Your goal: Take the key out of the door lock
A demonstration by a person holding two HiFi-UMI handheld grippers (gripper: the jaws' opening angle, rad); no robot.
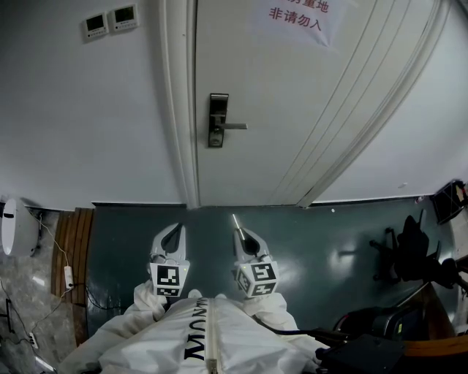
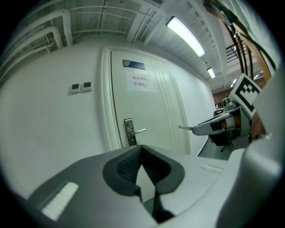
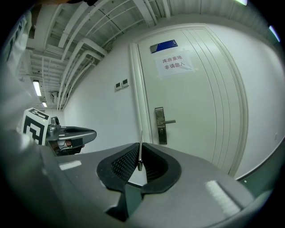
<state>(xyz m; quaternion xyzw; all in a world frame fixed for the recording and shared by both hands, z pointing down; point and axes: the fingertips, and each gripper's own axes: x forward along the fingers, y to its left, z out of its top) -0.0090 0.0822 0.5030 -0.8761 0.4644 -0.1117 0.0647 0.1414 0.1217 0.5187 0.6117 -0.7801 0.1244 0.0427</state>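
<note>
The door lock (image 1: 217,120) is a dark plate with a lever handle on the white door, and no key shows in it. My right gripper (image 1: 244,235) is shut on the key (image 1: 236,221), a thin metal blade poking out past its tips toward the door. In the right gripper view the key (image 3: 140,151) stands edge-on between the pads, with the lock (image 3: 160,125) well beyond it. My left gripper (image 1: 176,229) hangs beside the right one, shut with nothing in it. From the left gripper view the key's tip (image 2: 185,128) sticks out of the right gripper, right of the lock (image 2: 129,132).
A paper sign (image 1: 296,14) hangs on the door. Two wall control panels (image 1: 110,20) sit up left. A white device (image 1: 14,226) and a power strip (image 1: 68,276) with cables lie at the left. An office chair (image 1: 406,248) stands on the dark floor at the right.
</note>
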